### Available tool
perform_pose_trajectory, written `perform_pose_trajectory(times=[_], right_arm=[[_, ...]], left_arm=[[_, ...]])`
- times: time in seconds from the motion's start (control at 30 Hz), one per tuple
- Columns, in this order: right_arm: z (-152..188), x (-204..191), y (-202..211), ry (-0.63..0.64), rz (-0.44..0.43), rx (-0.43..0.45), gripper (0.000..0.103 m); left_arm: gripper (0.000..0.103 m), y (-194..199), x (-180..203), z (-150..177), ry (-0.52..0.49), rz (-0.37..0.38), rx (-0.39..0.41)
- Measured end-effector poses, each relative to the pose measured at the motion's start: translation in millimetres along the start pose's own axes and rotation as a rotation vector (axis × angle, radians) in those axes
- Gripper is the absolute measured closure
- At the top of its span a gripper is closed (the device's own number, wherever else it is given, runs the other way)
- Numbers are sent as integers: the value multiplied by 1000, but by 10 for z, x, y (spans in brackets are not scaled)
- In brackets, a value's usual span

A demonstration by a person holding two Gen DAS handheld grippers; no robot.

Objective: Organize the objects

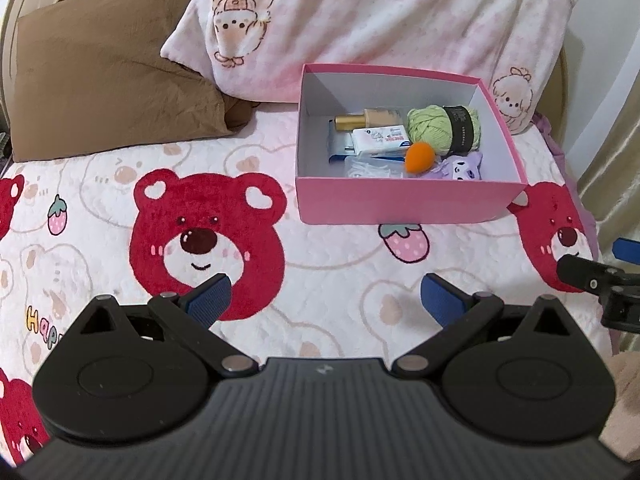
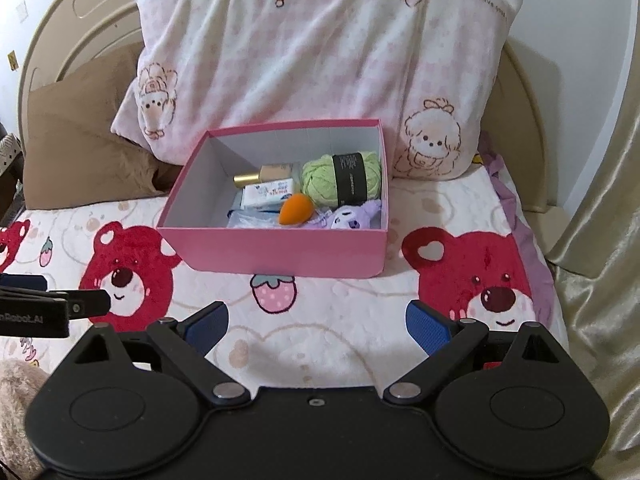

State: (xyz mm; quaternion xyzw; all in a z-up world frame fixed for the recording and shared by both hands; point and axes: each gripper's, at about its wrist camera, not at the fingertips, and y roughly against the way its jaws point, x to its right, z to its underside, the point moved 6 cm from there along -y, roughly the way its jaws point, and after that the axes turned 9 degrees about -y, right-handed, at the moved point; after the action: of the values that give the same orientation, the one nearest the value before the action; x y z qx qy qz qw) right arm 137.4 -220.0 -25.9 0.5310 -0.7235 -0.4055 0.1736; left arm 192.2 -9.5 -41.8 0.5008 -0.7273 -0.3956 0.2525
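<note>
Both tools hung open and empty over the bed, short of the pink box.

The left tool [image 1: 324, 300] and right tool [image 2: 316, 324] had their blue pads spread wide. The pink box [image 2: 280, 254] sat on the bear-print blanket [image 1: 100, 208] against a pink pillow [image 2: 320, 60], holding green yarn [image 2: 320, 184], an orange sponge [image 2: 294, 208], a purple plush [image 2: 352, 218] and a gold-capped bottle [image 2: 260, 176].

A pink checked pillow [image 2: 312, 60] leans on the beige headboard [image 2: 80, 12]. A brown pillow [image 1: 108, 76] lies just left of it. Both rest on a bear-print blanket [image 1: 120, 208].
</note>
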Motion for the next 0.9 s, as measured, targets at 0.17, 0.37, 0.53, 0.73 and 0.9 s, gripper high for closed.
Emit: perform_pose_trajectory(times=[0.17,0.37,0.53,0.73,0.9], right_arm=[[13,27,-57,-14,37,-12,6],[34,66,-94,-18,83,-28,6],[40,107,-105,-27,115,-33,6],[52,98,-83,-20,130,-37,6],[68,70,-52,-12,134,-35,6]], left_arm=[[1,-22,-33,31,21,-1,-28],[1,-26,-31,58,6,-13,-22],[1,-55,-15,84,-6,-28,-26],[1,-96,-24,117,0,-27,-40],[0,-60,-26,120,-4,-28,-32]])
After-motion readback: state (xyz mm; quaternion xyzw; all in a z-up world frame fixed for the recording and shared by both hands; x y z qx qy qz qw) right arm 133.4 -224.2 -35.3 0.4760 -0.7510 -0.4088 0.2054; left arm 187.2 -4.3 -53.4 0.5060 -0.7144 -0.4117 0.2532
